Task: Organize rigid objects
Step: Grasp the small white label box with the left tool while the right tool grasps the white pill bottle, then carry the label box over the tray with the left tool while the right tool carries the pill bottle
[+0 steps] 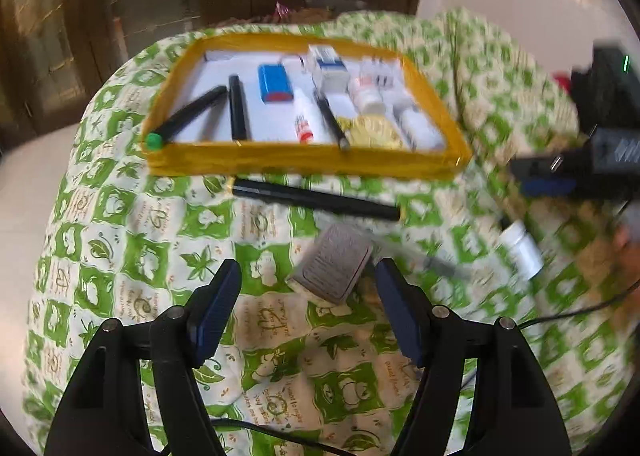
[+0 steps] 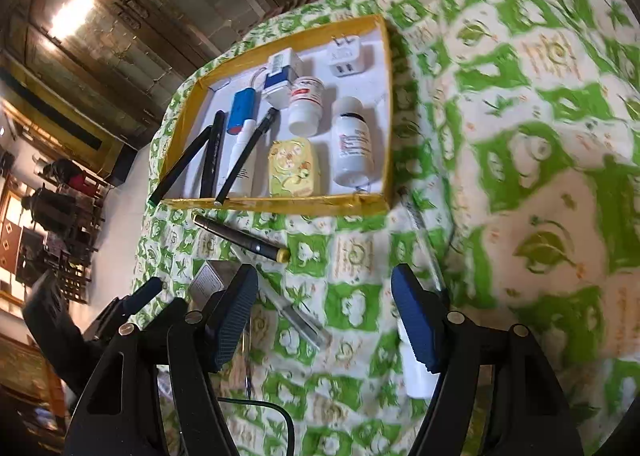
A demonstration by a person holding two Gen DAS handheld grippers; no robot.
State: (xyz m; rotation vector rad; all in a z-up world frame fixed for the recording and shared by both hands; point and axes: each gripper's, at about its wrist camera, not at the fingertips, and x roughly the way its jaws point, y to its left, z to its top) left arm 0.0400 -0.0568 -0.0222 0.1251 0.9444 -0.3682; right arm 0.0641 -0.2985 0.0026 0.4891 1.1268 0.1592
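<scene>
Two grippers hang over a green-and-cream patterned cloth, both tilted down toward a yellow-rimmed tray with a white floor. The left gripper has its jaws spread wide and grips nothing; a grey ribbed block lies on the cloth between its fingertips, apart from both blue pads. Just before the tray's near rim lies a black pen, and to the right a small white bottle rests on its side. The right gripper also stands open and empty; a clear syringe-like tube lies on the cloth between its jaws, and a white tube shows partly behind its right finger. A dark pen with a yellow end lies near the tray's front edge. Inside the tray sit several black pens, a blue cylinder, two white bottles, a yellow patterned case and a white charger plug
</scene>
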